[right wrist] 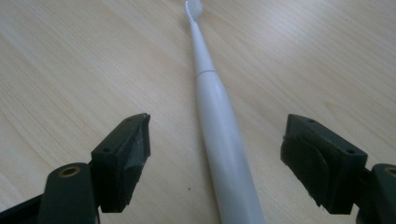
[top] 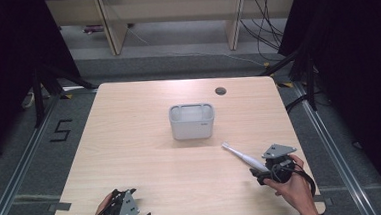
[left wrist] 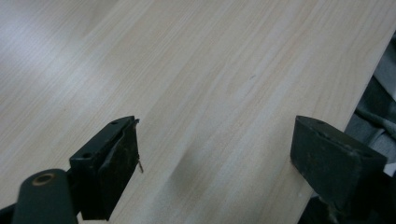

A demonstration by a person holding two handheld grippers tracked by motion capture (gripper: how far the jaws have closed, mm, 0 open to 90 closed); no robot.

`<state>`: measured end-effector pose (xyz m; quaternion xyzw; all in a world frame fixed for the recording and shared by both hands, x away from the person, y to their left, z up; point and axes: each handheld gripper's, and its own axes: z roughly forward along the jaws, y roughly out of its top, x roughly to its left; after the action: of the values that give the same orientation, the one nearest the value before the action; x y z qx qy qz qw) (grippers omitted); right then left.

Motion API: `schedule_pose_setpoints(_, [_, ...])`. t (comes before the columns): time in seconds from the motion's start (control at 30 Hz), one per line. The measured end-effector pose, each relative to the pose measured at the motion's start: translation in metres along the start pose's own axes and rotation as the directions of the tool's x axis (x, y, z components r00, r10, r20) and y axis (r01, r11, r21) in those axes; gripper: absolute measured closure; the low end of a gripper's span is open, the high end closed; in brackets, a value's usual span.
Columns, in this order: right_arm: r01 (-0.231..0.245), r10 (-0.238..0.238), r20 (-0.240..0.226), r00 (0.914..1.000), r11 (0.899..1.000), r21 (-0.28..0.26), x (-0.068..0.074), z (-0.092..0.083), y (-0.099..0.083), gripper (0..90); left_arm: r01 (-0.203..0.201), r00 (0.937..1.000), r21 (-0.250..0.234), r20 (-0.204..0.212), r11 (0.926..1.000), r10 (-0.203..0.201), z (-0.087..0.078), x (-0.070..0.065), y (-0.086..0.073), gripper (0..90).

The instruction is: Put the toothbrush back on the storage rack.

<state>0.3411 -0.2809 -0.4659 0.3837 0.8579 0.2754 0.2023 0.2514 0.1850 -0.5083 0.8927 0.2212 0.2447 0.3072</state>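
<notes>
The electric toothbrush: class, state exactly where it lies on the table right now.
The white electric toothbrush lies flat on the table's right side, between the open right claw and the grey holder, brush head toward the holder.

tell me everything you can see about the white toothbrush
The toothbrush is an all-white electric type that looks like smooth plastic: a thick rounded handle, a seam, then a thin neck ending in a small bristled head. It lies flat on the wooden table at the near right, head pointing toward the grey holder but clear of it. The right claw is open, one jaw on each side of the handle, neither touching it.
</notes>
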Motion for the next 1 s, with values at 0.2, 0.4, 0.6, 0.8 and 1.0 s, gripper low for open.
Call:
schedule_pose_setpoints(0.2, [0.018, -0.018, -0.003, 0.9998, 1.0, 0.021, -0.004, 0.004, 0.009, 25.7, 0.003, 1.0, -0.005, 0.008, 1.0, -0.003, 0.0, 0.0, 0.0, 14.9])
schedule_pose_setpoints(0.4, [0.042, -0.042, -0.015, 0.999, 0.998, 0.054, -0.01, 0.006, 0.014, 33.8, 0.001, 1.0, -0.005, 0.007, 1.0, -0.001, 0.0, -0.001, 0.001, 14.9])
schedule_pose_setpoints(0.6, [0.065, -0.059, -0.053, 0.9969, 0.991, 0.119, -0.013, 0.01, 0.023, 39.7, -0.002, 1.0, -0.002, 0.004, 1.0, 0.002, -0.001, 0.0, 0.0, 14.9])
schedule_pose_setpoints(0.8, [0.099, -0.084, -0.082, 0.9931, 0.975, 0.198, -0.014, 0.017, 0.032, 45.4, 0.001, 0.9999, -0.007, 0.01, 1.0, -0.001, -0.001, 0.0, 0.0, 14.9])
schedule_pose_setpoints(1.0, [0.121, -0.091, -0.118, 0.9889, 0.952, 0.281, -0.014, 0.03, 0.039, 52.2, 0.0, 1.0, -0.002, 0.01, 1.0, 0.0, 0.001, -0.001, 0.001, 14.9])
